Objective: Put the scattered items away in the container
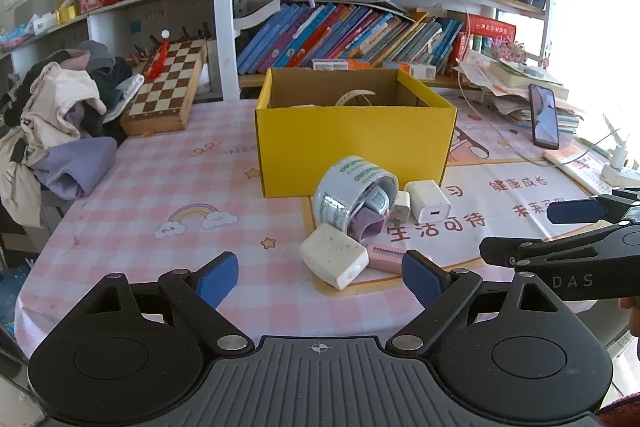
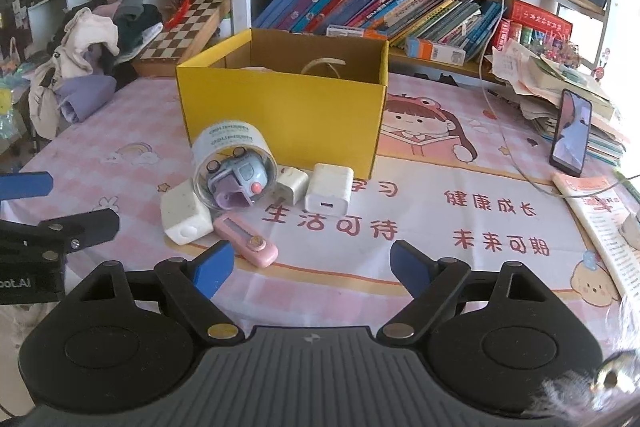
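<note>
Blue fingers [image 2: 212, 269] spread wide before pink case [image 2: 246, 241], yellow box [image 2: 280, 115].

My left gripper [image 1: 320, 277] hangs wide open over the pink checked tablecloth [image 1: 160, 187], nothing between its blue pads. Just ahead, a tape roll [image 1: 346, 187], two white chargers [image 1: 428, 201] and a white block [image 1: 334, 259] cluster before the yellow box [image 1: 352, 143]; my right gripper [image 1: 560, 231] pokes in from the right.

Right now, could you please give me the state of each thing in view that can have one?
Yellow box: open-topped, upright.
Tape roll: on its side, toy watch inside.
Large charger: upright, outside box.
Pink cutter: lying flat.
Phone: propped, screen lit.
Left gripper: open, empty.
Right gripper: open, empty.
</note>
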A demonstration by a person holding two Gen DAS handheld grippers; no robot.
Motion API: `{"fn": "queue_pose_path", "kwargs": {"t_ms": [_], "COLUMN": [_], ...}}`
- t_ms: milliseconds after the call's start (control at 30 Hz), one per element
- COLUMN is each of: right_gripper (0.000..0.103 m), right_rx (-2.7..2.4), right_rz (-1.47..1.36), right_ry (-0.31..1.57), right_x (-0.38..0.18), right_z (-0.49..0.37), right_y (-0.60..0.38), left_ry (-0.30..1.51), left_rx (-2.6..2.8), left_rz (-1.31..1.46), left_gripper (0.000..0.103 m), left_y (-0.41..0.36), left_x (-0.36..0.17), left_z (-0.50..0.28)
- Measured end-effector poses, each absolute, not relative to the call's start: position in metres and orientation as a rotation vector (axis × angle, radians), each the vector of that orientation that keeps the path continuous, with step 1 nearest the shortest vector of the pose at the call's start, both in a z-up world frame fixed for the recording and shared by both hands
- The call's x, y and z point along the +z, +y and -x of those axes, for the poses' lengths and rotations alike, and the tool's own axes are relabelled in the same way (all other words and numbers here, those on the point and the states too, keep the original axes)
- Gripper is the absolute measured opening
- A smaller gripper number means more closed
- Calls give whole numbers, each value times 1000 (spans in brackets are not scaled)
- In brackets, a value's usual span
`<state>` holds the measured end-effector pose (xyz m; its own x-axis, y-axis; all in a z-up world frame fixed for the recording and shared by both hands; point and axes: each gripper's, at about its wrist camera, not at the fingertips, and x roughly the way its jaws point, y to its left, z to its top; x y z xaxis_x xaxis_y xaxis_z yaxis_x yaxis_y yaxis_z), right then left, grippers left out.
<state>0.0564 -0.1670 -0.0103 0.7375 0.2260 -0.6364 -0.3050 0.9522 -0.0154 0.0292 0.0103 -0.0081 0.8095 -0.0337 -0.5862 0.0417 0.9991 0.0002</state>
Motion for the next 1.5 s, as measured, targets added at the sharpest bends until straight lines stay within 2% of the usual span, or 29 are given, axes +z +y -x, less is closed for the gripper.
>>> {"fn": "queue_pose_path", "kwargs": {"t_ms": [533,833,1000,1433,1500], "right_gripper": [86,80,72,71,70], "right_rx": [333,355,370,395,409], "right_rz": [120,107,83,80,81], "right_ry": [690,704,722,753,759], "right_x": [-10,-12,-12,-16,-17], "right_z": [-69,-75,-78,-83,-84], "right_y": [-163,-163,-164,-161,-159], "left_ry": [644,651,648,680,691], "left_rx": [-55,-63,-63,-56,-56], "left_rz": [-15,-12,-12,-13,-17], "left_gripper": [91,90,90,89,84], "left_y": [9,8,7,9,9], "left_x": [-12,-13,-13,-20,-22], "left_z": [-39,-42,-42,-48,-49]}}
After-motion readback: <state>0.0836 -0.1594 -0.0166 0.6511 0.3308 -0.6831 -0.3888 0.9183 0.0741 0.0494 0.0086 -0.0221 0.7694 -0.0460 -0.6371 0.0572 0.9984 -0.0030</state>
